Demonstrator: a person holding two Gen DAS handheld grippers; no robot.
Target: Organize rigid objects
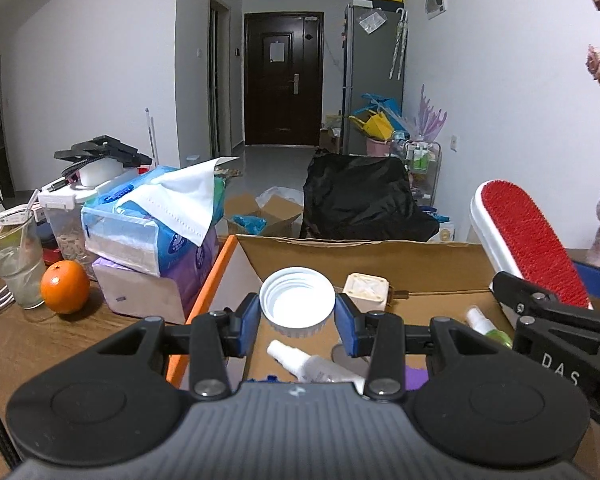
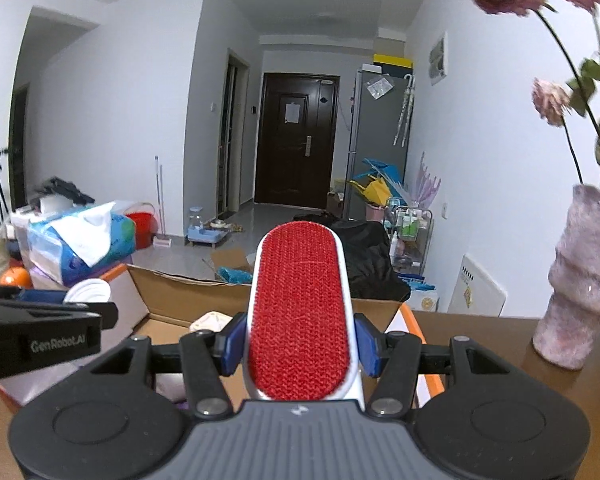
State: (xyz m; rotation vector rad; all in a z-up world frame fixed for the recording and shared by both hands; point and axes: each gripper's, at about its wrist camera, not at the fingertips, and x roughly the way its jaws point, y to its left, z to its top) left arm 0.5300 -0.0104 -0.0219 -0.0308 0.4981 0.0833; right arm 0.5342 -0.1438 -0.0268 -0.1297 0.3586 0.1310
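Note:
My left gripper (image 1: pixel 297 322) is shut on a white screw cap (image 1: pixel 297 302) and holds it over an open cardboard box (image 1: pixel 364 256). My right gripper (image 2: pixel 299 346) is shut on a white lint brush with a red pad (image 2: pixel 299 312), held over the box's right side; the brush also shows in the left wrist view (image 1: pixel 532 244). Inside the box lie a white spray bottle (image 1: pixel 312 364), a cream square piece (image 1: pixel 366 292) and a small green spray bottle (image 1: pixel 488 326).
Tissue packs (image 1: pixel 152 224), an orange (image 1: pixel 65 287) and a glass (image 1: pixel 14 264) stand left of the box on the wooden table (image 1: pixel 80 340). A pink vase with dried flowers (image 2: pixel 584 292) stands at the right.

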